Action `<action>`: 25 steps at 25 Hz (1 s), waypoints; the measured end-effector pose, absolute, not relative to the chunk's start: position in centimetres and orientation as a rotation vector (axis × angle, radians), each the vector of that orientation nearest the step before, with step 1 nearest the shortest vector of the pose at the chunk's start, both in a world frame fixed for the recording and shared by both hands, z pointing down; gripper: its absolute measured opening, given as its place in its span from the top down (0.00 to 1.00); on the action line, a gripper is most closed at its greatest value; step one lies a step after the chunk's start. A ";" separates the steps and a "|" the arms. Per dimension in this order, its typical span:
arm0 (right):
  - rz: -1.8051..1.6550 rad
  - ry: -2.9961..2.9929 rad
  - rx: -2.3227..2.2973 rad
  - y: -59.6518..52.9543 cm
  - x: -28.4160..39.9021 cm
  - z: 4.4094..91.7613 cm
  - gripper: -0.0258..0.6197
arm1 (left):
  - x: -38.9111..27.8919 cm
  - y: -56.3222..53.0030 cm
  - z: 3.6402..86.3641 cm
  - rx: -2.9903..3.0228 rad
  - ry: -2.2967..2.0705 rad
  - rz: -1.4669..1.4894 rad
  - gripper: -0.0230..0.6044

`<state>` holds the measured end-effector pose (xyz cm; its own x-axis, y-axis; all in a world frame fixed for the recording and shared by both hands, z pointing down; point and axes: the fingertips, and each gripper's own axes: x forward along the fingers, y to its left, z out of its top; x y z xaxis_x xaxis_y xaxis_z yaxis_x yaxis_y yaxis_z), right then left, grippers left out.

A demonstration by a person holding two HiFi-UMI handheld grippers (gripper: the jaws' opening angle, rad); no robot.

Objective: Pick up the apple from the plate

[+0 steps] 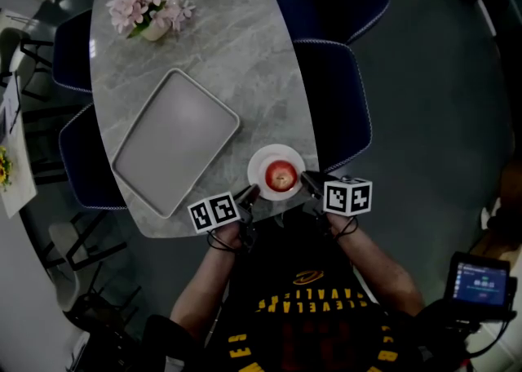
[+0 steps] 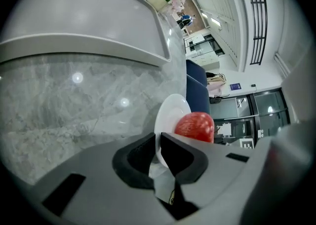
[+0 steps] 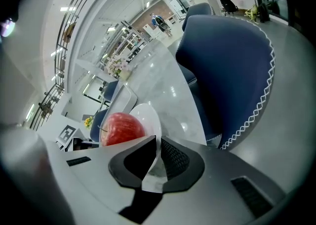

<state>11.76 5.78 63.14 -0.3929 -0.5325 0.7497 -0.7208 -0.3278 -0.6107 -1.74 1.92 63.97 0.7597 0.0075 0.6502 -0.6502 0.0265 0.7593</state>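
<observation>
Apple [image 1: 281, 175]: red, resting in the middle of the white plate [image 1: 263, 158], touched by neither tool.
Plate: round, on the grey marble table [image 1: 228, 52], close to its near edge and towards the right end.
Left gripper [image 1: 253, 192]: at the plate's left side. In the left gripper view its two dark jaws are pressed almost together, with the thin plate rim pinched between them and the apple just beyond.
Right gripper [image 1: 308, 179]: at the plate's right side. In the right gripper view its jaws likewise nip the plate rim, with the apple just left of the jaw tips.
Marker cubes: one on each gripper, left cube [image 1: 214, 212] and right cube [image 1: 348, 197], both nearer to the person than the plate.
Tray [image 1: 175, 142]: grey, rectangular, lying at an angle on the table, left of the plate and apart from it.
Flowers [image 1: 151, 7]: pink, in a small pot at the far left of the table.
Chair [image 1: 338, 101]: dark blue with white edge stitching, set against the table's right side.
</observation>
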 end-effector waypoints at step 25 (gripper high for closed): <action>1.858 -1.668 1.635 6.6 11.8 66.0 0.90 | -1.5 2.0 66.1 1.471 -0.557 0.634 0.90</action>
<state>11.81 6.58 65.97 -0.3911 -0.5114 0.7652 -0.7060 -0.3666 -0.6059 -1.52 2.04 66.13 0.7214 0.0507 0.6907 -0.6914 -0.0038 0.7224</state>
